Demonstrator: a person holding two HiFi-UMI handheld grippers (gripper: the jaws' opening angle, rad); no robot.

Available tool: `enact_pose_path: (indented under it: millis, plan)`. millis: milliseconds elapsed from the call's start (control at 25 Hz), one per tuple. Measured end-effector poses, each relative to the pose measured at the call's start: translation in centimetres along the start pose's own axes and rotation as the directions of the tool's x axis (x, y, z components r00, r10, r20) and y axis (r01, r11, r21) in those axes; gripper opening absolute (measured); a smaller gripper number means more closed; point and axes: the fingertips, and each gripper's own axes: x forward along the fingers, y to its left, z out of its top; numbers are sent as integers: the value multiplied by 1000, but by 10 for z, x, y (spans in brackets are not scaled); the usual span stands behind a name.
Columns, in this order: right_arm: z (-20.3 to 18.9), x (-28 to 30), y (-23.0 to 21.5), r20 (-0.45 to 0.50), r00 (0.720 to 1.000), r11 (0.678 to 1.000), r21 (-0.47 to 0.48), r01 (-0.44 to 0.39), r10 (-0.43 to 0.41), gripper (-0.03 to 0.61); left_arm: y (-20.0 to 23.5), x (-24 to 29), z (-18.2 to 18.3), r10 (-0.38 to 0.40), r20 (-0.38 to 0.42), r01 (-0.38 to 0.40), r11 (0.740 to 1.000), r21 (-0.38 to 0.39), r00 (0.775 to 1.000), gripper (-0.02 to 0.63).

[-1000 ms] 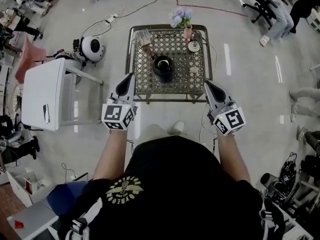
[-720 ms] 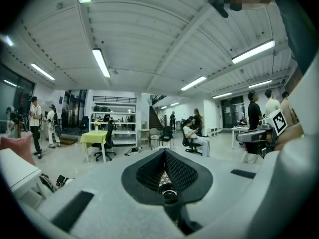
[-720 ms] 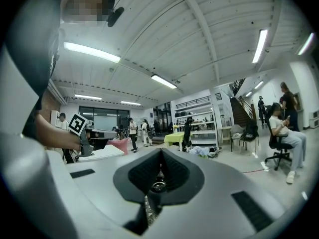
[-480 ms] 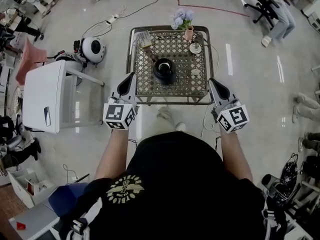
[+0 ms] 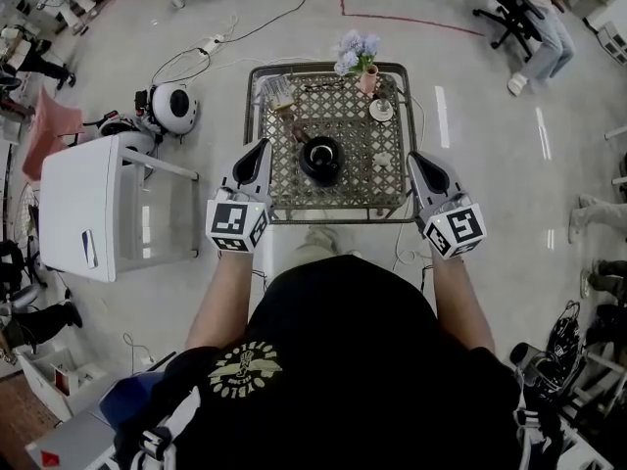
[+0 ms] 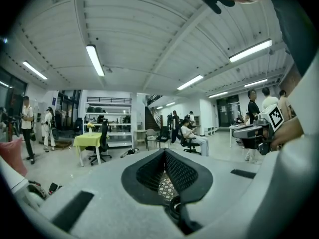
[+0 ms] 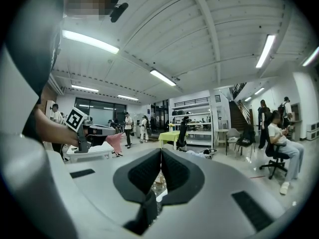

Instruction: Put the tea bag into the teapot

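Left tool [image 5: 262, 145] and right tool [image 5: 412, 156] (both clenched, empty) neared the lattice table [image 5: 343, 190] on glossy floor [image 5: 480, 125].

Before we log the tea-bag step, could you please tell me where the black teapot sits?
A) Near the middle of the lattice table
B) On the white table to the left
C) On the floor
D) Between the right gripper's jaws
A: in the head view the black teapot stands near the middle of the lattice table, with the flower vase beyond it at the far edge.
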Motion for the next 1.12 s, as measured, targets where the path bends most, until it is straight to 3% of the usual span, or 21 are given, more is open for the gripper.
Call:
enact_pose_path:
  millis: [240, 760, 880, 1120]
  plan:
    - [0, 43, -10, -20, 1000, 1000, -2, 4, -4, 9, 25, 24, -9, -12, -32, 11, 1000, -15, 999, -5]
    - [-29, 82, -45, -114, 993, 999, 23, 47, -44, 12, 35, 64, -26, -72, -98, 70, 997, -33, 993, -5]
    - [-47, 87, -52, -143, 989, 998, 51, 44, -36, 125, 37, 74, -37, -83, -119, 77, 996, -50, 989, -5]
    - [-110, 94, -64, -263, 964, 991, 116, 72, -40, 133, 35, 88, -62, -111, -176, 100, 993, -69, 978, -5]
